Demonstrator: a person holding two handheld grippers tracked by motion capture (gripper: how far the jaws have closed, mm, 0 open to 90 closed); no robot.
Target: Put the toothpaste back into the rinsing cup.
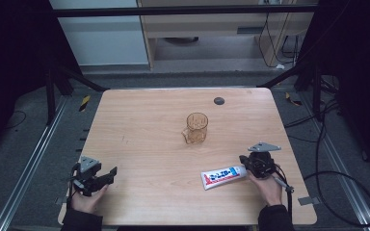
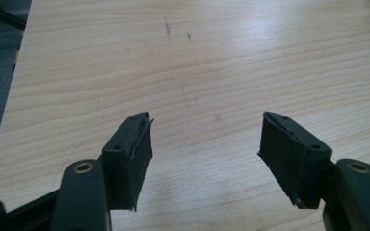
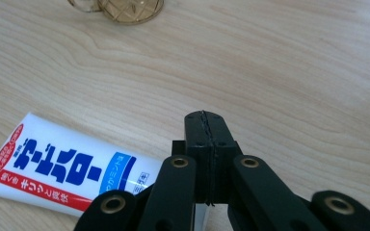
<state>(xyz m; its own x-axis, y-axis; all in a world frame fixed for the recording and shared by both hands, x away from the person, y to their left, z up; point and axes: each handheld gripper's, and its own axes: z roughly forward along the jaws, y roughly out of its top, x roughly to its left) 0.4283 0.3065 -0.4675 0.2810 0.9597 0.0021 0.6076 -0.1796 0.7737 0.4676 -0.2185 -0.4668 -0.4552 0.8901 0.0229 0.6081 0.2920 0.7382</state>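
A white toothpaste tube [image 1: 223,177] with red and blue print lies flat near the table's front right; in the right gripper view the tube [image 3: 62,168] runs from the left under the gripper's arms. My right gripper [image 1: 244,161] rests at the tube's right end, and the right gripper [image 3: 204,120] has its jaws pressed together with nothing between the tips. An amber glass mug [image 1: 196,128] stands upright at mid-table; the mug's base [image 3: 125,7] shows at the top edge. My left gripper [image 1: 111,174] sits at the front left, and the left gripper [image 2: 204,144] is open over bare wood.
The wooden table [image 1: 144,144] has a small black round disc [image 1: 218,100] near its far edge. Black cables [image 1: 337,183] trail on the floor to the right. Metal rails run along both sides.
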